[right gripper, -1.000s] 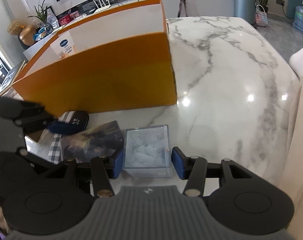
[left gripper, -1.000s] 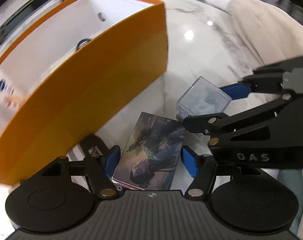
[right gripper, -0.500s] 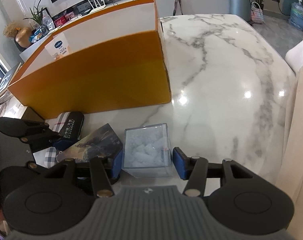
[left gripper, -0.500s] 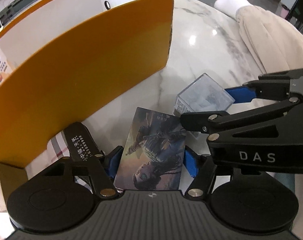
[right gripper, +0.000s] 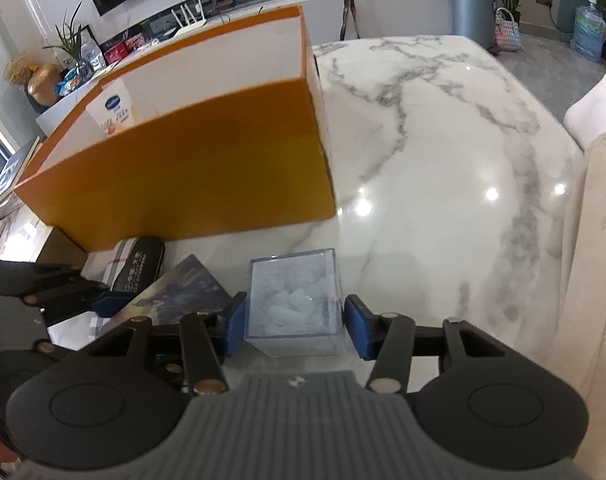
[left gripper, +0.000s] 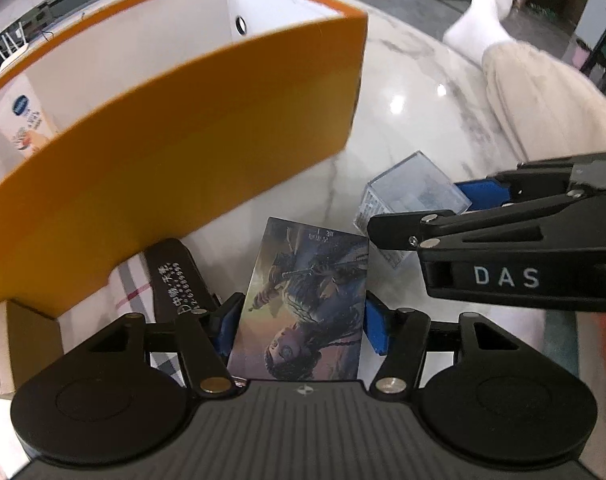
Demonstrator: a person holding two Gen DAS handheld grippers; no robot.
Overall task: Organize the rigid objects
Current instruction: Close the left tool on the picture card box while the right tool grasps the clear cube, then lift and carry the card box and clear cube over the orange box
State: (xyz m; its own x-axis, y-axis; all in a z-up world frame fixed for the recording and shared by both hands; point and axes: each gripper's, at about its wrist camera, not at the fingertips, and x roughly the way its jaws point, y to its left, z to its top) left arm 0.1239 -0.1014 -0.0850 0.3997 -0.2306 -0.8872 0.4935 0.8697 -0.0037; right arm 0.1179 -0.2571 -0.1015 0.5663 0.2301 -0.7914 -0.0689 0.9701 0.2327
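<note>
Right now my left claw (left gripper: 301,320) pinches a picture card (left gripper: 303,304) by its long edges, both blue pads (left gripper: 227,326) pressed against it. From the left wrist, the card points toward 12 o'clock, at the orange box (left gripper: 207,136), which stands open-topped on the marble tabletop (left gripper: 415,128). A black case (left gripper: 175,280) lies just beside the card at 9 o'clock, on a checked cloth (left gripper: 133,284).

My right claw (right gripper: 294,326) straddles a clear plastic cube (right gripper: 293,304) holding pale bits — the left pad (right gripper: 235,322) touches its wall, while a thin gap shows at the right pad, so I cannot tell if it grips. The cube sits at 6 o'clock from the box's right corner, apart from it. A white carton (right gripper: 115,110) stands inside the box at 10 o'clock.
</note>
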